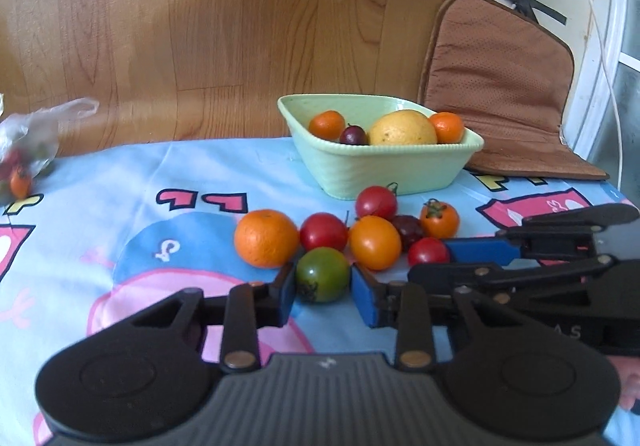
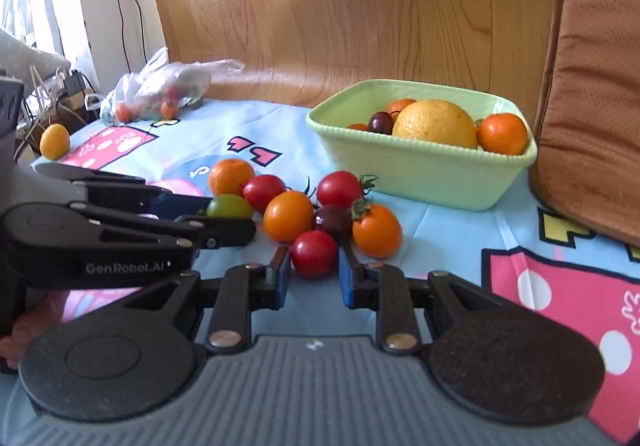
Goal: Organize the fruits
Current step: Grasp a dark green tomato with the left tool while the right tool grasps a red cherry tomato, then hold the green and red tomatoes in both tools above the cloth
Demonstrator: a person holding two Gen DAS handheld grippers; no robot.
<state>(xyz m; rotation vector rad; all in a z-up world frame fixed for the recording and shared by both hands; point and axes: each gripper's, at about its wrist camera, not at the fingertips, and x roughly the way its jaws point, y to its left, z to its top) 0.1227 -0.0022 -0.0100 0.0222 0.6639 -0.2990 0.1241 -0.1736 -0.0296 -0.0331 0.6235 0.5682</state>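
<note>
At the far left of the left wrist view, a crumpled clear plastic bag holding more small fruit lies on the worktop, well apart from the work and untouched. The worktop wears a light blue cartoon-print cloth, soft enough that round fruit sits without rolling.

Moving right to the centre, a loose cluster lies just in front of the bowl: a round orange mandarin, then red, orange and dark purple cherry tomatoes touching one another. They look gathered there for sorting.

At the lower centre of the same view, the left gripper has its blue-padded fingers pressed against both sides of a green, red-tinged tomato at the near edge of the cluster; it is gripped while resting on the cloth. Taking the nearest fruit leaves its neighbours undisturbed.

In the right wrist view, the right gripper is likewise closed on a small red cherry tomato at the near edge, still down on the cloth.

Further right and behind stands the pale green ribbed plastic bowl, already holding a large yellow citrus, two mandarins and a dark plum-like fruit, probably the destination. A brown quilted cushion leans at upper right.
</note>
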